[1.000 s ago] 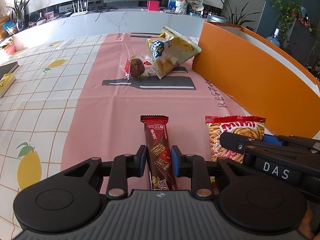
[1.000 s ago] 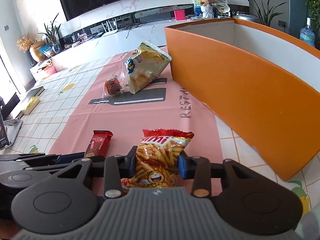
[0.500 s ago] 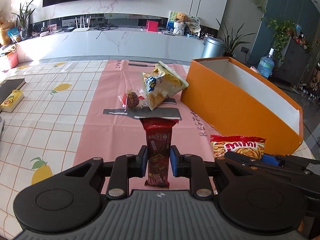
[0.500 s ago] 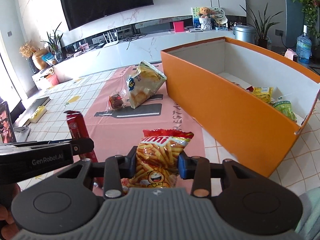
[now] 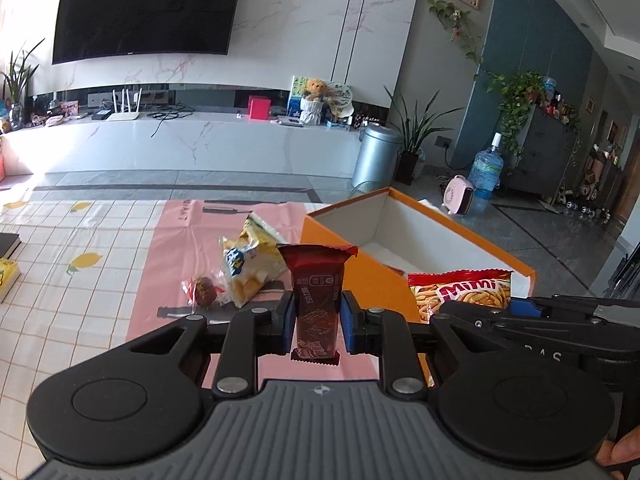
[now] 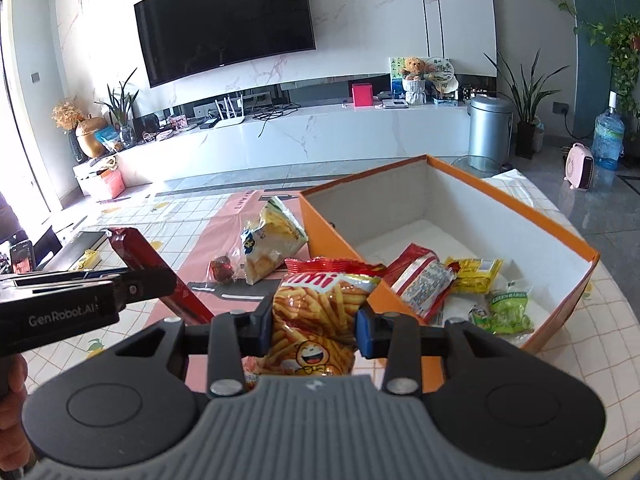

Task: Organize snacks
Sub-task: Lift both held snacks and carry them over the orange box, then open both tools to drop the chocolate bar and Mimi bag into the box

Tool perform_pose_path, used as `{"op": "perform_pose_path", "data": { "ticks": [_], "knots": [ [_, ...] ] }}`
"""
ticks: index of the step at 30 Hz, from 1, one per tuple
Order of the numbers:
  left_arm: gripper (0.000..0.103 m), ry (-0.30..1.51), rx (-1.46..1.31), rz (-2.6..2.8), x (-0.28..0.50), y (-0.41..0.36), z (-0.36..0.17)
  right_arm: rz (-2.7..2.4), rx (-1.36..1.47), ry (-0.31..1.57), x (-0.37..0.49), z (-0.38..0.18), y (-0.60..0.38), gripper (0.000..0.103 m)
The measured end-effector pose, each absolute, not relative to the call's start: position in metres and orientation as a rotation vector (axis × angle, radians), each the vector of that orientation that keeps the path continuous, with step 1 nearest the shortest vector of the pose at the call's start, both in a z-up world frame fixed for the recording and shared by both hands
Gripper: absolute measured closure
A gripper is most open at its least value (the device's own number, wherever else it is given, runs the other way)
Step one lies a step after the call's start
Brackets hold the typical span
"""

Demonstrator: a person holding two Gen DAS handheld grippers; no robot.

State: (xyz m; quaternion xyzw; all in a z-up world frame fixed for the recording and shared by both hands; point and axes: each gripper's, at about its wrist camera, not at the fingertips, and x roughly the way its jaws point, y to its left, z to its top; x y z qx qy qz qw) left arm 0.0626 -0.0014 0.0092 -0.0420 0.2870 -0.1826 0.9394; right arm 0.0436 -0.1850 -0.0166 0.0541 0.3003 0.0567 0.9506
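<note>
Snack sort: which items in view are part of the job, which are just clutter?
Job:
- chocolate bar, in left gripper
- Mimi fries bag, in right gripper
- orange box
- yellow chip bag
- small wrapped cake

Clutter:
- TV
- bin
- water jug
- teddy

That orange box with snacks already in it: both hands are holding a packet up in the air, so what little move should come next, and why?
Probably carry both packets over the orange box. The right gripper is shut on the Mimi bag and the left gripper on the dark red bar, both lifted near the box's wall, not yet above its open inside.
</note>
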Motion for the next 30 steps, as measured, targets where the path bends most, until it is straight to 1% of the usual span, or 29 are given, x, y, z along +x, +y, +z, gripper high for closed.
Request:
{"op": "perform_pose_path", "data": {
  "ticks": [7,17,22,30],
  "knots": [
    [0.078,0.557,-0.061,-0.442,0.085,-0.024,0.024,0.091,0.096,0.605,0.053,0.004,-0.226,0.066],
    [0.078,0.562,-0.009,-0.556,0.123,-0.085,0.032,0.029,0.127,0.636,0.087,0.009,-0.287,0.066],
    [0.078,0.610,0.036,-0.595,0.148,-0.119,0.022,0.031,0.091,0.675,0.112,0.001,-0.301,0.066],
    [0.078,0.742,0.130,-0.585,0.191,-0.147,-0.008,0.051,0.011,0.791,0.154,-0.033,-0.303,0.066]
  ]
}}
